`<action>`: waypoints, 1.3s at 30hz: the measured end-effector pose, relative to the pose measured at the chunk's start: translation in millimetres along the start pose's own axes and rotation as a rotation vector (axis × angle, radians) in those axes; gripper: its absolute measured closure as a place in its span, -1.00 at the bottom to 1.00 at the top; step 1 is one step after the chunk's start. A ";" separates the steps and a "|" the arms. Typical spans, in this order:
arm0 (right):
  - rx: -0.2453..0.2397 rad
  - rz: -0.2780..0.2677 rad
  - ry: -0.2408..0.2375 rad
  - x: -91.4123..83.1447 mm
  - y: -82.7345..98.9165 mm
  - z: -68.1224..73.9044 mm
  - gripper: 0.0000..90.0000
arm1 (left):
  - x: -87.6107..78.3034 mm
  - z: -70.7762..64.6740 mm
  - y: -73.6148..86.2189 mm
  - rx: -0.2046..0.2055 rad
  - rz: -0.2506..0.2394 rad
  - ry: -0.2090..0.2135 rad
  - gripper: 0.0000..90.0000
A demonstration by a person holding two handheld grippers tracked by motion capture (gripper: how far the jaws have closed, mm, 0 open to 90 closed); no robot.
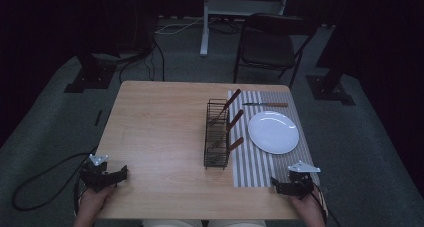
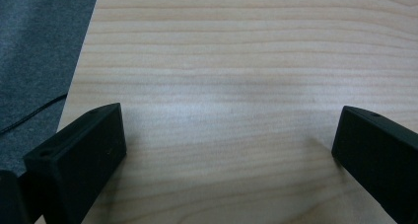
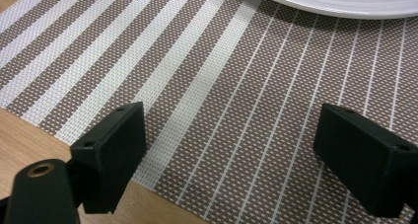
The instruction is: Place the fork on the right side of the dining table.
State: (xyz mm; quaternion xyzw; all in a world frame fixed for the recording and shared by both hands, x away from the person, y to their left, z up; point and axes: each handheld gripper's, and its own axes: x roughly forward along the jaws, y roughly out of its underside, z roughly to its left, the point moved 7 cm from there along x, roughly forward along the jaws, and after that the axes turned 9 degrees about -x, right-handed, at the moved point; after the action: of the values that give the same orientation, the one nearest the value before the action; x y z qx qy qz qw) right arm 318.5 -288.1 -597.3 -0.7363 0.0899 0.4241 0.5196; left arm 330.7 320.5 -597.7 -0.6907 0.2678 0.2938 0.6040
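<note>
At the near edge of the table (image 1: 160,137), the left gripper (image 1: 112,176) sits by the near left corner in the person's left hand (image 1: 92,199), its jaws spread wide with nothing between them. Its own view looks along those jaws at bare pale wood (image 2: 236,86), and grey carpet (image 2: 34,46) shows past the table edge beside one of them.

Over at the near right corner, the right gripper (image 1: 282,184) rests in the person's right hand (image 1: 310,209), jaws likewise spread wide and holding nothing. Below and between those jaws lies the near end of a brown-and-white striped placemat (image 3: 222,86), its edge crossing onto the wood just beside one jaw.

Just beyond the right gripper, farther along the mat, a white plate (image 1: 273,132) sits empty; its rim (image 3: 335,2) shows at the top of the right gripper view. Farther than the plate, a knife (image 1: 265,105) with a wooden handle lies across the mat's far end.

Ahead of the right gripper and toward the left gripper's side, a black wire rack (image 1: 217,133) stands along the mat's edge, well apart from both grippers. Three wooden-handled utensils (image 1: 234,120) lean out of it toward the plate.

Beyond the table, a dark folding chair (image 1: 270,44) stands on the carpet.
</note>
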 end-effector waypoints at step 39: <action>-0.027 0.047 -0.067 -7.2 -15.5 11.2 -0.54 | -2.8 1.6 3.1 -0.011 -0.003 -0.013 -0.99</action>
State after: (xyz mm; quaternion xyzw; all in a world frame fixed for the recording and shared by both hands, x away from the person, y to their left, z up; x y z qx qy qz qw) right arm 316.9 -274.0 -582.6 -0.7263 0.0838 0.4618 0.5022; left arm 326.5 321.8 -597.9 -0.6926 0.2613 0.2986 0.6024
